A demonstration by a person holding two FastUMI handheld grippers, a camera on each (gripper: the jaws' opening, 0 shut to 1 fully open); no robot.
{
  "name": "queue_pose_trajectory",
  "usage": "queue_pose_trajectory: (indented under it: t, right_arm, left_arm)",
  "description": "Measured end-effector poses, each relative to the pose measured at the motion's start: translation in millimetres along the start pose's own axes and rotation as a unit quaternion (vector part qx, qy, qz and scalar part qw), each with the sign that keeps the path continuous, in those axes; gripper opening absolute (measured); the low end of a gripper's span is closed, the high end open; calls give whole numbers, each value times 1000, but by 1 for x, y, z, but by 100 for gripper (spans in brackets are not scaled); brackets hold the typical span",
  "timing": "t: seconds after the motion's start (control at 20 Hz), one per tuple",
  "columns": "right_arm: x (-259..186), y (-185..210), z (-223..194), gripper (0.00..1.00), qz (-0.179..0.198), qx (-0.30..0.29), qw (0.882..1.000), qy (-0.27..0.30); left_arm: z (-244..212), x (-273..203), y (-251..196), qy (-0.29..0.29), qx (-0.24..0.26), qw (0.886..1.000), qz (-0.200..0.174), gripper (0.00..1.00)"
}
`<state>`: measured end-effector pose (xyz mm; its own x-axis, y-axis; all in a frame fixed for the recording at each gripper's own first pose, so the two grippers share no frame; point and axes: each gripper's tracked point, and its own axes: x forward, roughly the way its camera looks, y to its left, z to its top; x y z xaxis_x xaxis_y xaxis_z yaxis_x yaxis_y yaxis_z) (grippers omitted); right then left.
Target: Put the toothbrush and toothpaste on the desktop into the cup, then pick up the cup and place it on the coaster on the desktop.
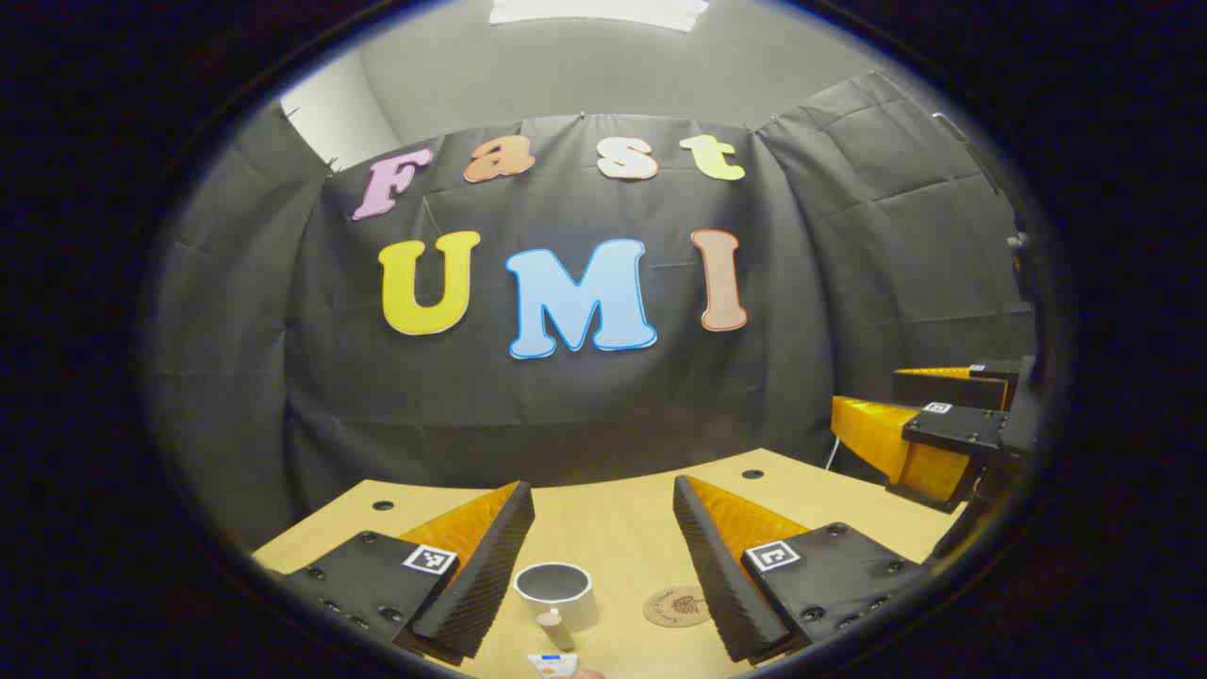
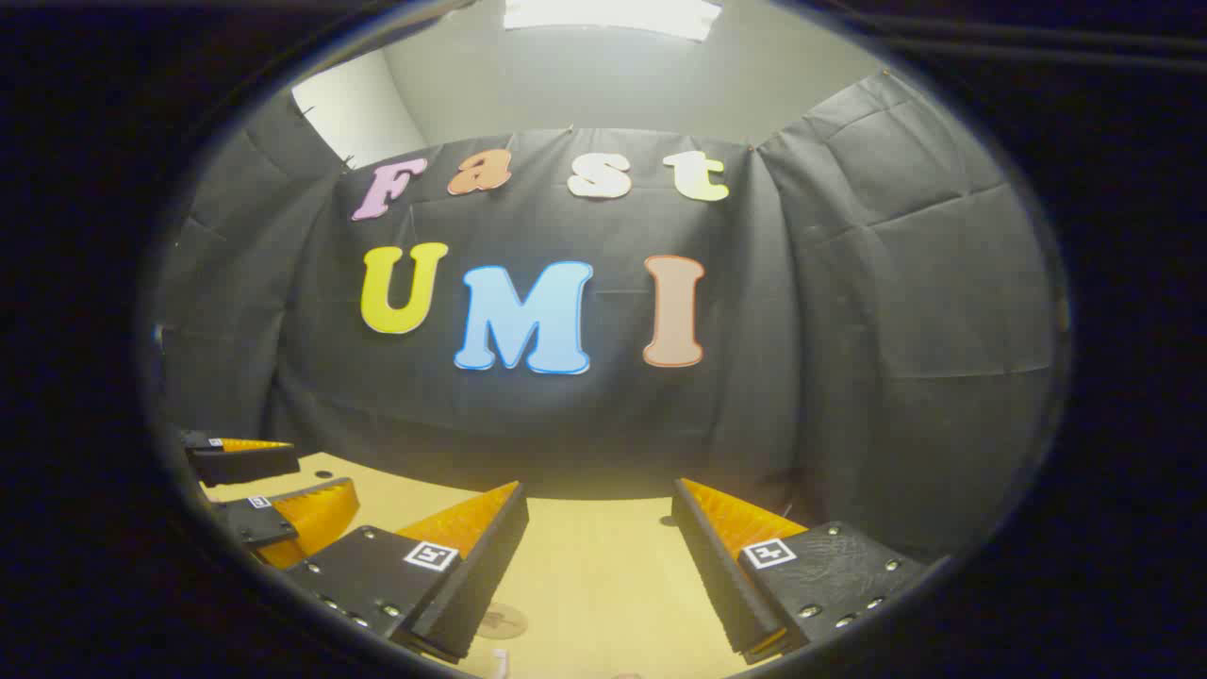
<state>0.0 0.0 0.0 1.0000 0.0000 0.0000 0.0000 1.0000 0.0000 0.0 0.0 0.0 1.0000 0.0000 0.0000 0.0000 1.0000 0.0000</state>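
**Two grippers open over the desk, nothing held**

Two grippers hang above the pale wooden desktop [image 1: 603, 514], both facing the black cloth wall [image 1: 585, 405] at the back of the booth.

Left gripper [image 1: 603, 509]: jaws spread wide, nothing between the fingers. In the left gripper view the white cup [image 1: 554, 590] stands upright on the desk, low in the gap between the fingers, its mouth open and the inside bare as far as can be seen. Just in front of the cup, nearer the camera, lies the toothpaste [image 1: 554, 630], its cap end pointing towards the cup; it runs off the bottom edge of the view, so its full length is not visible. The round brown coaster [image 1: 676, 606] lies flat just to the right of the cup, apart from it and partly behind the right-hand finger. The toothbrush could not be identified.

Right gripper [image 2: 600, 509]: jaws likewise spread wide, nothing held. In the right gripper view the coaster [image 2: 502, 621] lies low on the desk beside the left-hand finger.

Each gripper appears at the edge of the other's view: the right gripper [image 1: 919, 424] to the right, the left gripper [image 2: 273, 481] to the left, both off the desk surface.
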Motion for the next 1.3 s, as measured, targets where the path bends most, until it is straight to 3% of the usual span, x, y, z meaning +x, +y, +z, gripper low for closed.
queue_pose_trajectory:
  t: [0.35, 0.7, 1.0, 1.3]
  right_arm:
    - [1, 21, 11, 93, 31, 4, 999, 11]
    - [-3, 12, 8, 93, 28, -1, 999, 41]
    - [-11, 22, -31, 94, 52, -4, 991, 125]
    - [-18, 40, -75, 97, 83, -3, 974, 212]
  left_arm:
    - [-4, 1, 21, 13, -13, 1000, 17, 94]
    - [-11, 3, 18, 39, -22, 999, 18, 94]
    - [-52, -2, 14, 113, -46, 993, 6, 95]
    - [-96, -9, 18, 200, -59, 978, 10, 94]
